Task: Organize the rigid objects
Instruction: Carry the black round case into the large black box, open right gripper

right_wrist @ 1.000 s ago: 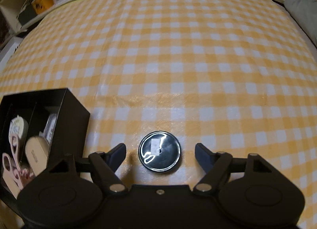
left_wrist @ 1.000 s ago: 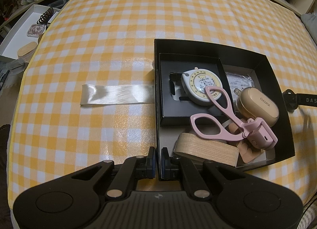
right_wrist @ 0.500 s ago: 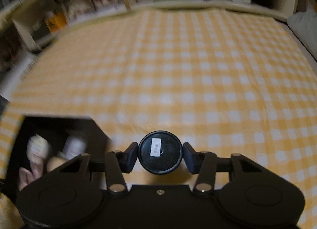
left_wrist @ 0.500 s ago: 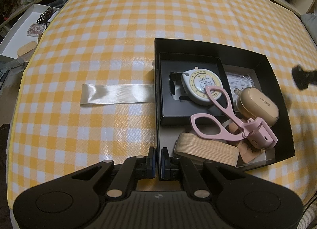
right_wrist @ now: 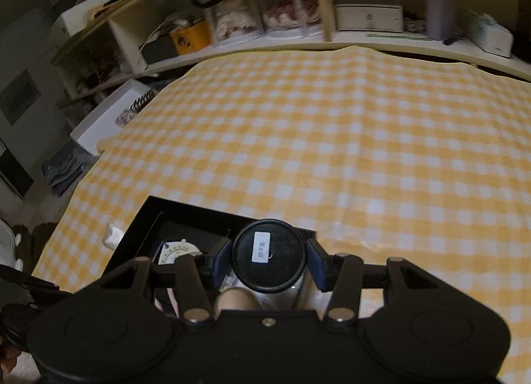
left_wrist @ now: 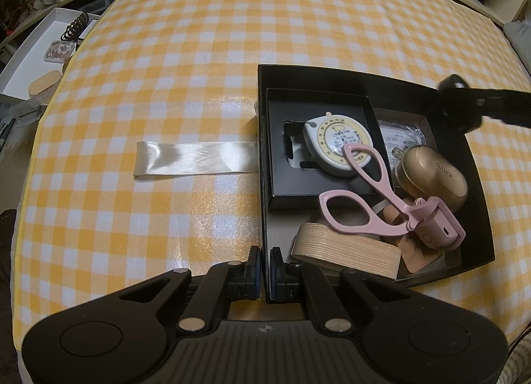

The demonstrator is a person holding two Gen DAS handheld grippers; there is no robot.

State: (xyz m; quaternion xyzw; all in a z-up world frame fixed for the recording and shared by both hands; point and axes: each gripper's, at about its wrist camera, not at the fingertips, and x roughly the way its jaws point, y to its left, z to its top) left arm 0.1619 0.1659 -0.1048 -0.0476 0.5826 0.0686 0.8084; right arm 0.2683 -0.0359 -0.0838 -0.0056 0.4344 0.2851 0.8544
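A black box (left_wrist: 478,184) on the yellow checked tablecloth holds a white tape measure (left_wrist: 335,144), a pink eyelash curler (left_wrist: 381,204), a gold earbud case (left_wrist: 431,174) and a beige tape roll (left_wrist: 345,251). My left gripper (left_wrist: 265,267) is shut on the box's near left wall. My right gripper (right_wrist: 268,259) is shut on a black-lidded round jar (right_wrist: 268,251) and holds it in the air above the box (right_wrist: 146,218). The right gripper also shows at the box's far right corner in the left wrist view (left_wrist: 464,105).
A cream ribbon strip (left_wrist: 195,158) lies on the cloth left of the box. A white tray (left_wrist: 36,58) with small items sits off the table's left edge. Shelves (right_wrist: 298,28) with boxes and bags run along the far side.
My right gripper closed on the round jar, lifted it off the cloth and carried it left over the black box. The left gripper has not moved.
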